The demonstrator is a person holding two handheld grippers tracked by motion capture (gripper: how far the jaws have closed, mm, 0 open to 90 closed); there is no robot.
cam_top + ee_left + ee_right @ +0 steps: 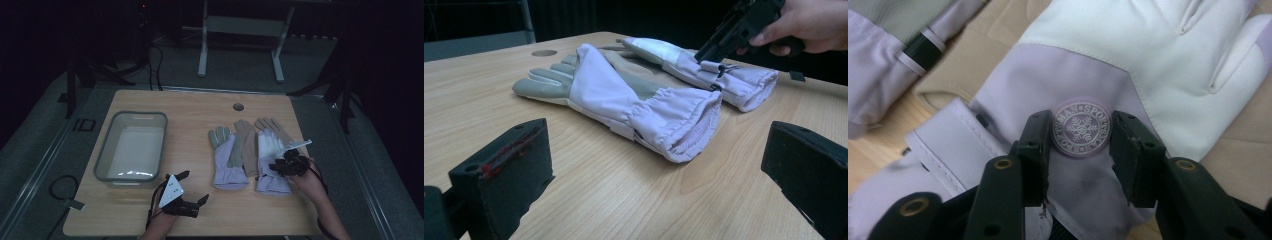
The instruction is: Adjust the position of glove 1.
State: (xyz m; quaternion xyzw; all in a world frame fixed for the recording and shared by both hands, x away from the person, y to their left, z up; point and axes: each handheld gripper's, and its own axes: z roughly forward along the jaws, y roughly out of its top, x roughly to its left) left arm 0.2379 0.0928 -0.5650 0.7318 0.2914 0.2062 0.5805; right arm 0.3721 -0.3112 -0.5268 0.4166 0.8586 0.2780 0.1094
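the right-hand glove (270,165) lies flat on the right part of the wooden table (190,115), fingers pointing away from the person, its lilac cuff toward the near edge and a white panel across the back. the right gripper (1081,137) is down on it, jaws one on each side of the round snowflake badge (1081,129) sewn on the lilac fabric; the fabric between them is bunched up into a small fold, but whether the pads already press it i cannot tell for sure. in the high view the right gripper (289,164) sits over the glove's wrist area, held by the person's right hand (310,181). a tan glove (247,145) lies partly under it and just to its left, and touching that is the second lilac glove (227,162) with grey-green fingers, cuff opening toward the near edge. the left gripper (192,186) rests low over the table near the front edge, well apart from the gloves, its jaws wide apart with nothing between them. a grey plastic bin (131,147) stands on the left part of the table.
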